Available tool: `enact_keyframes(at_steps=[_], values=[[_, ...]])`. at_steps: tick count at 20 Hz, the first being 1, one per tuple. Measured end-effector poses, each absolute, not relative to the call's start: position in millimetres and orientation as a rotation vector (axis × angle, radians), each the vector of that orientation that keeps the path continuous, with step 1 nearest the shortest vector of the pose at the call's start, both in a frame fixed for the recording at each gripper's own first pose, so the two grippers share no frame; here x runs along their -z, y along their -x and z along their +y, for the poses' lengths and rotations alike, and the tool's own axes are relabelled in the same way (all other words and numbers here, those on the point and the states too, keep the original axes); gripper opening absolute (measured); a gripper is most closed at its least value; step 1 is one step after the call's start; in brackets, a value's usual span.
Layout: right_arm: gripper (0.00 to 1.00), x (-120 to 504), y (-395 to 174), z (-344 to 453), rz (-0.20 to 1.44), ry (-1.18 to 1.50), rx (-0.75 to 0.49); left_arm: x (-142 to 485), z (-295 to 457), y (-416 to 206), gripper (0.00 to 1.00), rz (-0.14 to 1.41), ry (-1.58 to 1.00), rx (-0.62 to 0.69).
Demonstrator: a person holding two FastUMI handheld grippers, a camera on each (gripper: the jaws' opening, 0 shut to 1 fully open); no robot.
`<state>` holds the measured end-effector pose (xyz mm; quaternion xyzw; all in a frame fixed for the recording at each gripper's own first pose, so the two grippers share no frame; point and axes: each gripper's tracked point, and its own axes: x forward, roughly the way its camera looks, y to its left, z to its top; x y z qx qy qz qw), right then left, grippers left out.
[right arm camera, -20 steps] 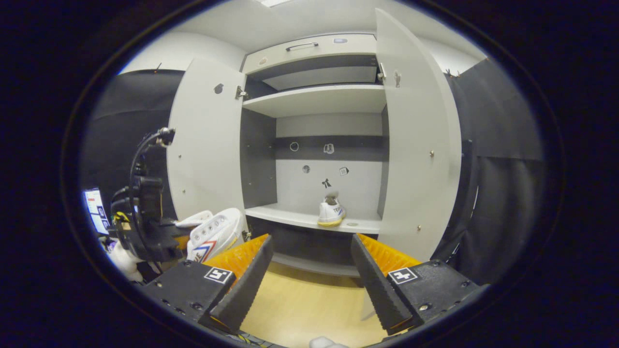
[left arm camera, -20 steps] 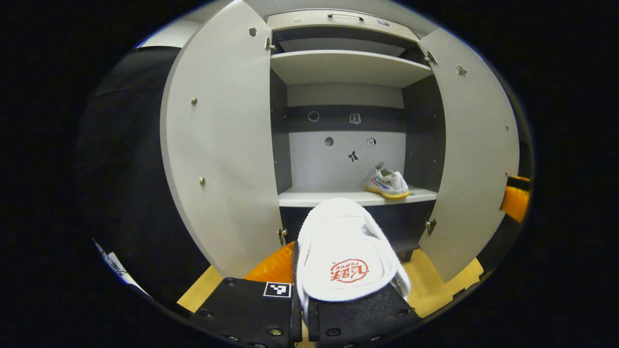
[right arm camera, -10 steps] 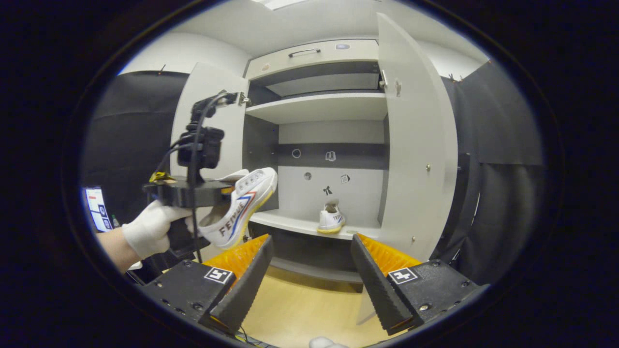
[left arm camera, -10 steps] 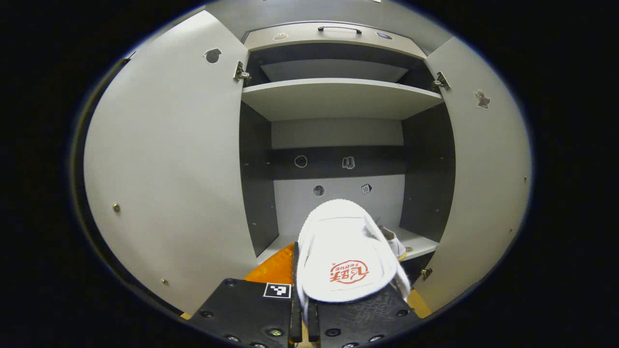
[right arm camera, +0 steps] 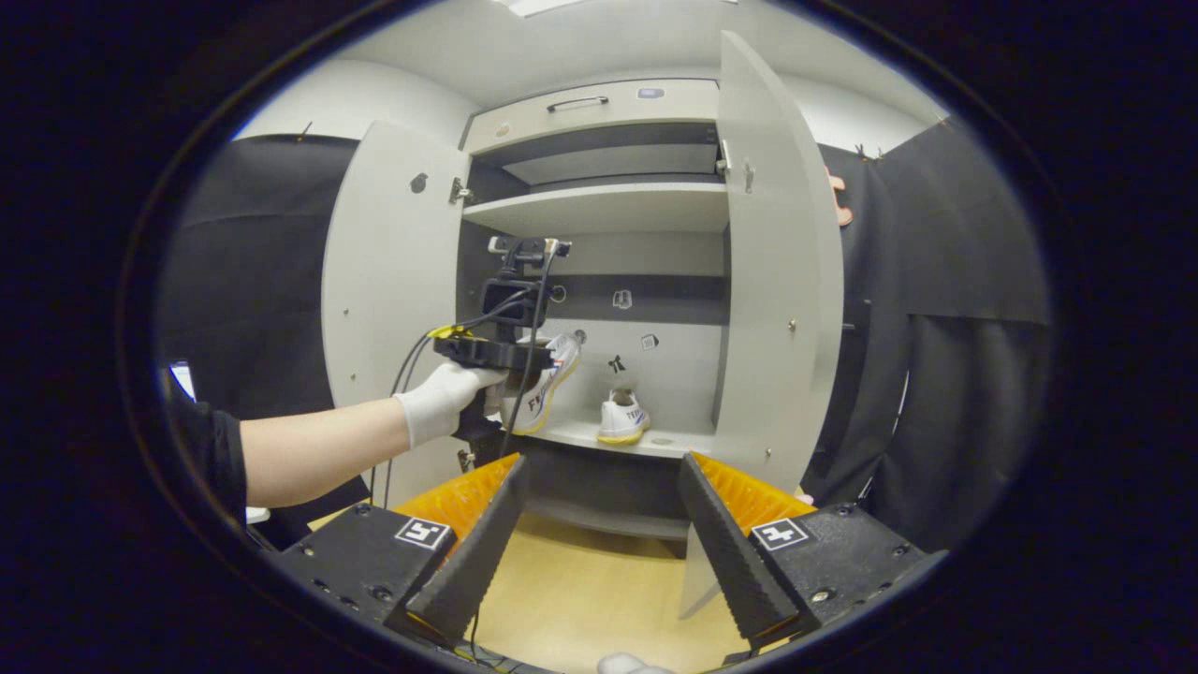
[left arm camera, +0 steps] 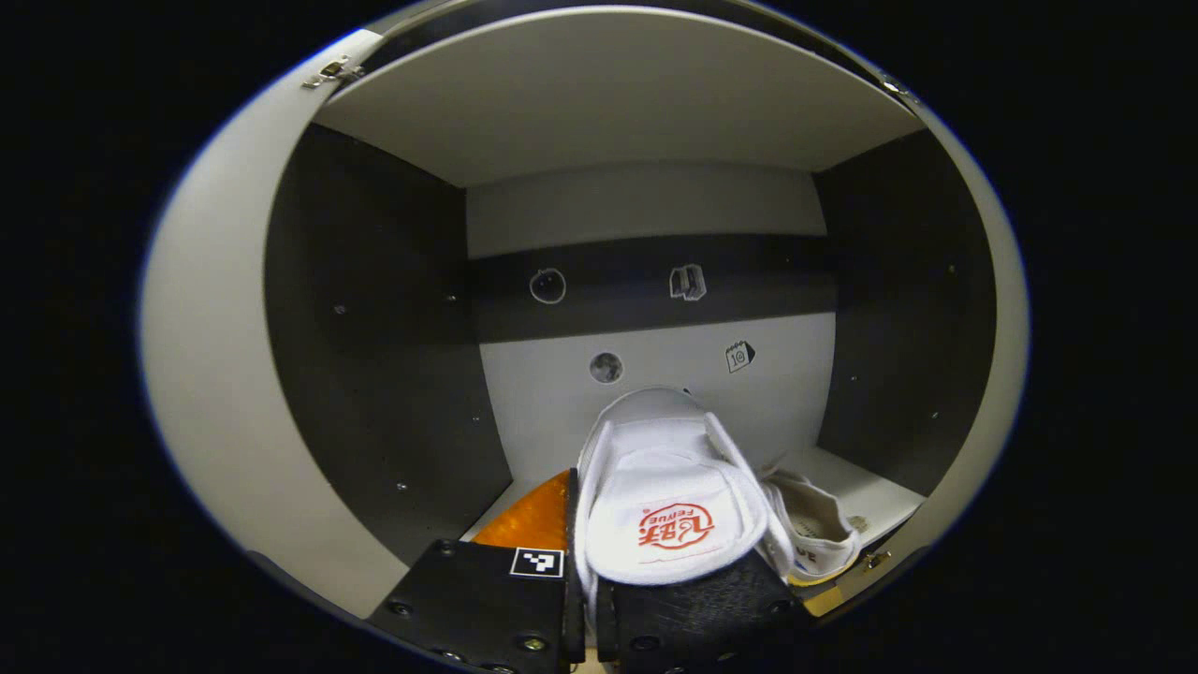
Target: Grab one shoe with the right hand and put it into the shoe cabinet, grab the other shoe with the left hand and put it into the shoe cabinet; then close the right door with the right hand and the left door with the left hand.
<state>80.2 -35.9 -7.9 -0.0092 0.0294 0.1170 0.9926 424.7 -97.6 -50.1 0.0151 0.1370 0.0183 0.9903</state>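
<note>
L gripper point(left arm camera: 590, 599) clamps shoe point(left arm camera: 669, 496), hiding its fingertips; R gripper point(right arm camera: 599, 552) wide, empty.

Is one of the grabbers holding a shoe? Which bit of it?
Yes. The left hand-held gripper pinches the white sneaker at its heel end, toe pointing into the shoe cabinet. The right hand-held gripper is open and holds nothing.
</note>
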Motion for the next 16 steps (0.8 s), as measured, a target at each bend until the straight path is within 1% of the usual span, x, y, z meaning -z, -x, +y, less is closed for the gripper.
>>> enact_keyframes(at_steps=[3,5,11,12,15,16], values=[[1.00,13.2,-74.5,-46.7,0.080,0.027,-0.186,97.5,-92.7,-453.0,0.14,0.375,-0.025,-0.050],[1.00,16.7,-69.1,-52.3,0.093,0.027,-0.161,117.8,-92.2,-465.7,0.14,0.433,-0.029,-0.052],[1.00,22.8,-67.1,-58.5,0.125,0.008,-0.139,144.0,-89.6,-469.4,0.14,0.606,-0.028,-0.034],[1.00,22.4,-67.7,-57.6,0.126,0.005,-0.142,148.0,-87.7,-468.7,0.18,0.632,-0.040,-0.035],[1.00,24.0,-69.4,-57.2,0.132,-0.005,-0.148,157.9,-91.4,-463.0,0.24,0.690,-0.031,-0.008],[1.00,23.5,-69.9,-57.4,0.132,-0.010,-0.149,152.1,-97.3,-460.3,0.13,0.676,-0.025,0.014]])
